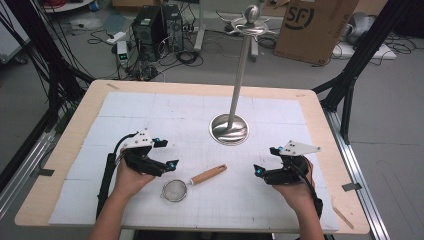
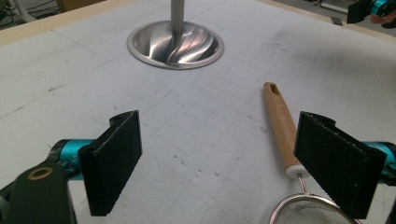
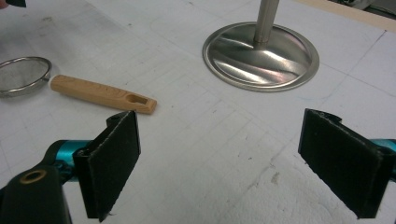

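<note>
High view shows us both grippers hovering low over the white tabletop (image 1: pixel 150 107), the left gripper (image 1: pixel 167 154) and the right gripper (image 1: pixel 263 161) facing inward with a small strainer (image 1: pixel 175 190) lying between them. Both sets of jaws stand wide apart and hold nothing. The strainer's mesh bowl sits just beside our left hand, and its wooden handle (image 1: pixel 208 175) runs from the bowl up and to the right, toward the metal stand (image 1: pixel 229 129) behind it. In the left gripper view the handle lies close along the inner face of the right-hand jaw, nearly in line with the gripper's pointing direction, with the bowl at the near end; we judge the left gripper the nearer one, though it would need to turn across the handle to close on it. In the right gripper view the handle lies off to the left, beyond the jaws, slotted end nearest. On the cardboard box (image 1: pixel 315 27) on the floor we read "SF".
</note>
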A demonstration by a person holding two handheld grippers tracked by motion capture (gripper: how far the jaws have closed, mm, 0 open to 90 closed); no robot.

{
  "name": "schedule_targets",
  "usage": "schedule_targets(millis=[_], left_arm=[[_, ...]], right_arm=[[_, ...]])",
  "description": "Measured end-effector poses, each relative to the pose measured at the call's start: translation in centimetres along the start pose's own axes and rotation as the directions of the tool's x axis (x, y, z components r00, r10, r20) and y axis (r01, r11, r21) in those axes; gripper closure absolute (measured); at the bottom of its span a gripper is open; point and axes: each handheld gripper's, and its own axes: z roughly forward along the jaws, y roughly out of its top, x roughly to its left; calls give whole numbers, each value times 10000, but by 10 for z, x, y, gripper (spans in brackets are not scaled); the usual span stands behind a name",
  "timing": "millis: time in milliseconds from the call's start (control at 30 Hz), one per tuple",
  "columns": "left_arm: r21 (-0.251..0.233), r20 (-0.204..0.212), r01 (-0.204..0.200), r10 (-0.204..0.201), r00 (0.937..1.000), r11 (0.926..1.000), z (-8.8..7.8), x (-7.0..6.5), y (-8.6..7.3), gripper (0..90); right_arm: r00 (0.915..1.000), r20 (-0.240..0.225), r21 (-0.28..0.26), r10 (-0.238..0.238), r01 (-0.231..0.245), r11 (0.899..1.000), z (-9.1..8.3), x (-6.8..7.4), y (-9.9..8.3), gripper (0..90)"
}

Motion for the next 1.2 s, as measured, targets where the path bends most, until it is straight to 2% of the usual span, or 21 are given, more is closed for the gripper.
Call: schedule_targets(millis=[200,700,933,967,1200], left_arm=[[86,140,-31,30,9999,10000,4,-3,1,159],[354,462,-183,167,9988,9992,15,-11,3,161],[703,830,-354,295,9961,9969,28,-21,3,169],[885,907,-429,348,9953,9952,32,-25,3,171],[1380,1243,-663,491,9910,9882,47,-34,1,199]], right_arm=[[9999,37,4,122,-122,9999,-1,1,-1,117],[10000,75,88,46,-47,10000,1,1,-2,118],[10000,44,218,2,-3,9998,3,2,-3,137],[10000,35,215,-21,20,9998,3,2,-3,138],[10000,55,269,-40,38,9996,5,3,-3,138]])
